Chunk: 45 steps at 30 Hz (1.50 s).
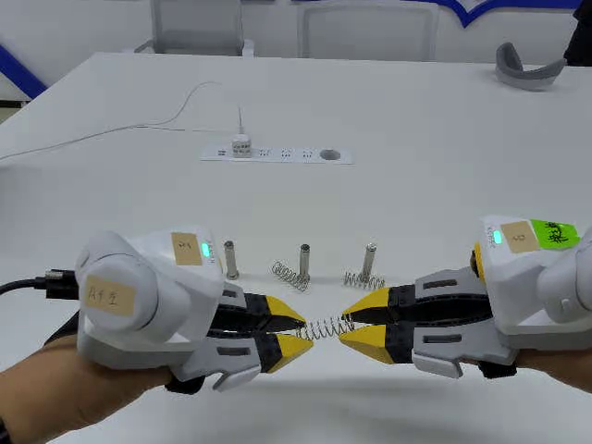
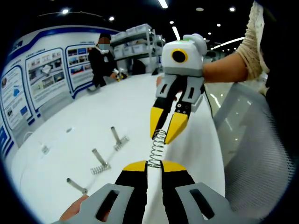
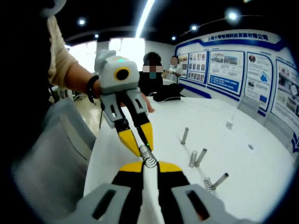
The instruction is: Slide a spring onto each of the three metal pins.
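Three short metal pins stand upright in a row on the white table: left pin, middle pin, right pin. One loose spring lies at the middle pin's foot, and another loose spring lies at the right pin's foot. A third spring hangs level in the air in front of the pins. My left gripper is shut on its left end and my right gripper on its right end. The held spring runs from my left gripper to the other one. My right gripper pinches the spring.
A power strip set into the table holds a white plug with a cable running left. A grey curved object lies at the far right. Chairs stand behind the far edge. A person stands in the background.
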Each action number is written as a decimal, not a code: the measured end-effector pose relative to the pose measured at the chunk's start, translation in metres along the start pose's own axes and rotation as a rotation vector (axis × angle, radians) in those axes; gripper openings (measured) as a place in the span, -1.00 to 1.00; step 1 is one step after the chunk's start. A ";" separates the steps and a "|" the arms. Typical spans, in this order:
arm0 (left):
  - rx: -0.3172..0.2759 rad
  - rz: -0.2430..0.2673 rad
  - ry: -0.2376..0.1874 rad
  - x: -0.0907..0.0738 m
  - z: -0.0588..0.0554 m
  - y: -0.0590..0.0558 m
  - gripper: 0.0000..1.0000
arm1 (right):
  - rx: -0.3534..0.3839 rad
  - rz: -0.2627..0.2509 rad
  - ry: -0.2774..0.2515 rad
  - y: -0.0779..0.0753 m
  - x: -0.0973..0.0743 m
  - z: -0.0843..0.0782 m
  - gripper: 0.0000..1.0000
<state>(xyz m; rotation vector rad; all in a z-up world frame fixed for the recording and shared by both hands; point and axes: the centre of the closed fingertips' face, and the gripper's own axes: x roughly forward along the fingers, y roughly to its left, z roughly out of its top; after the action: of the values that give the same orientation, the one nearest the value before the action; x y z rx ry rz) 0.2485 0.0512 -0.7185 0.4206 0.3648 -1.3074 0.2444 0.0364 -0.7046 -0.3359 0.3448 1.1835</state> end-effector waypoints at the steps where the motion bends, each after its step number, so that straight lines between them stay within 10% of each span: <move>1: -0.003 0.001 -0.002 0.000 0.000 0.000 -0.81 | 0.003 0.003 -0.008 0.001 0.000 0.003 -0.77; 45: -0.211 0.110 -0.123 -0.011 0.000 0.017 -0.80 | 0.102 -0.007 -0.153 -0.006 0.032 0.052 -0.77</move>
<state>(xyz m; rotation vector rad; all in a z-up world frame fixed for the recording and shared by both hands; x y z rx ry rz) 0.2631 0.0639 -0.7122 0.1798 0.3667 -1.1674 0.2656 0.0839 -0.6712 -0.1567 0.2693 1.1723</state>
